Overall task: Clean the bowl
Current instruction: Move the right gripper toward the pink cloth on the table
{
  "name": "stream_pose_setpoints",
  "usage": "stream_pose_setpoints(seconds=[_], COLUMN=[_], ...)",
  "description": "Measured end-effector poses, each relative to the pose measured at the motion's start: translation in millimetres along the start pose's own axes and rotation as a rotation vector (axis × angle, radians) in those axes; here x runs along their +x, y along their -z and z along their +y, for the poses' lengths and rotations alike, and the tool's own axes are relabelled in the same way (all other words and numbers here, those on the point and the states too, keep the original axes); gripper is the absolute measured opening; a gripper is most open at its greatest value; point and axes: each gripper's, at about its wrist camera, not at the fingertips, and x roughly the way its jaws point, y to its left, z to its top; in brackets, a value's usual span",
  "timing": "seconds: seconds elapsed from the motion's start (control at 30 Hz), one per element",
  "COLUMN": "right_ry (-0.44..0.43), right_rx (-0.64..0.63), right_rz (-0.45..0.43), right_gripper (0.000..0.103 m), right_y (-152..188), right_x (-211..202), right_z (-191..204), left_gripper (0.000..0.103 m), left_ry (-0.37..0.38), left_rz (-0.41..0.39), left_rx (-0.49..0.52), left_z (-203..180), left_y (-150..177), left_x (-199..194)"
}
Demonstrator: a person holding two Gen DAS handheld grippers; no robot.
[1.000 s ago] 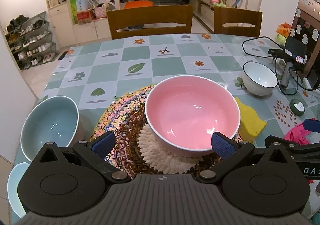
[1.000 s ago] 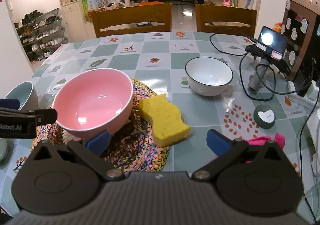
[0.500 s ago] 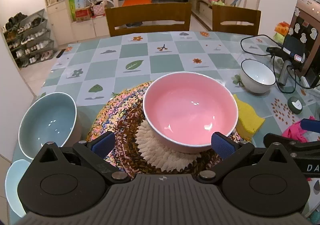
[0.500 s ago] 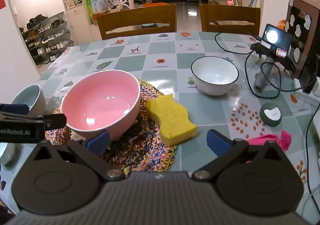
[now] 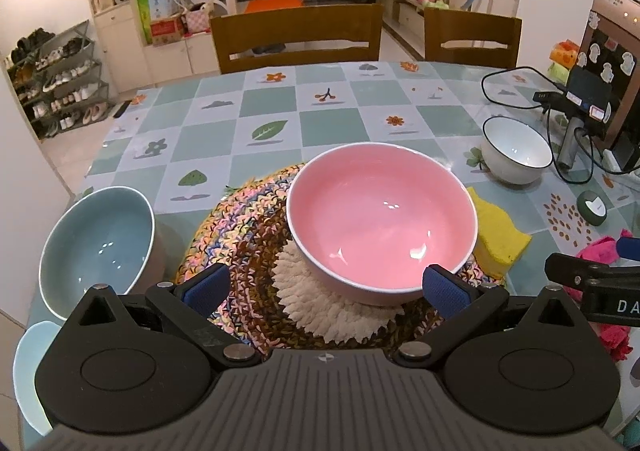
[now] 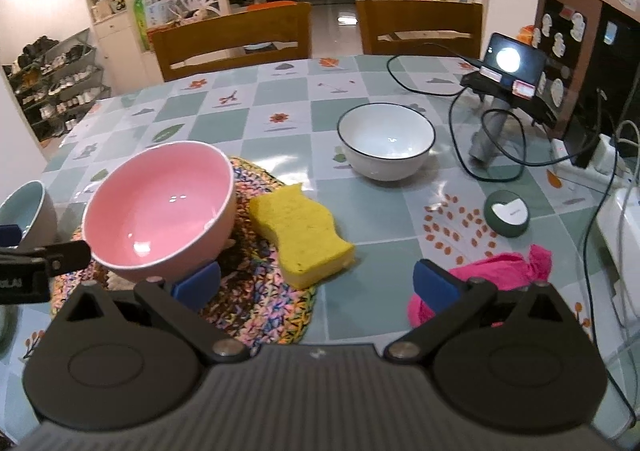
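Left gripper (image 5: 326, 287) spread wide and empty, blue pads (image 5: 206, 287) apart, hovering low over the near edge of the woven mat (image 5: 240, 227). Right gripper (image 6: 316, 285) likewise spread wide, gripping nothing, its left pad (image 6: 198, 283) just in front of the pink bowl's near side, its right pad above the pink cloth (image 6: 492, 275).

Pink bowl (image 5: 382, 217) upright on the mat, towards its right side, directly ahead of the left gripper; inside glossy and bare, with a thin white rim. Yellow sponge (image 6: 300, 233) flat just right of the bowl, one end on the mat, the other on the table (image 6: 280, 99); whether it touches the bowl cannot be told. Seen between the right gripper's fingers, a little ahead of them.

Blue-grey bowl (image 5: 98, 245) left of the mat, tilted towards the camera, close beside the left gripper's left finger. White bowl (image 6: 386, 141) with a dark rim farther back on the right, well apart from the sponge. Small round green gadget (image 6: 506, 213) right of the sponge, near the pink cloth. Black cables (image 6: 472, 139) looping past a phone on a stand (image 6: 512, 63) at the far right. Checked tablecloth with leaf and flower prints; two wooden chairs (image 5: 296, 37) behind the table.
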Motion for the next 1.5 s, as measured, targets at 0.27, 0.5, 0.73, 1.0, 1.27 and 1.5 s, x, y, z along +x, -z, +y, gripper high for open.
stream_pose_setpoints(seconds=[0.27,0.5,0.73,1.0,1.27,1.5], right_ry=[-0.007,0.002,-0.012,-0.007,0.007,0.01], right_rx=[0.029,0.021,0.036,0.069,0.101,0.107], right_rz=[-0.002,-0.006,-0.02,-0.021,-0.011,-0.011], right_gripper=[0.103,0.103,0.103,0.103,0.103,0.103], right_y=[0,3,2,1,1,2], right_x=[-1,-6,-8,-8,-6,-3], right_z=[-5,-3,-5,-9,-17,-20], left_gripper=[0.103,0.103,0.103,0.103,0.103,0.103], left_ry=[-0.003,-0.014,-0.023,-0.023,-0.02,-0.02], left_rz=[0.005,0.013,0.021,0.02,0.019,0.022], left_rx=[-0.001,0.007,0.013,0.016,0.011,-0.002], left_z=[1,-1,-1,-1,0,2], left_y=[0,0,1,1,0,-2], left_x=[0,2,4,4,5,9])
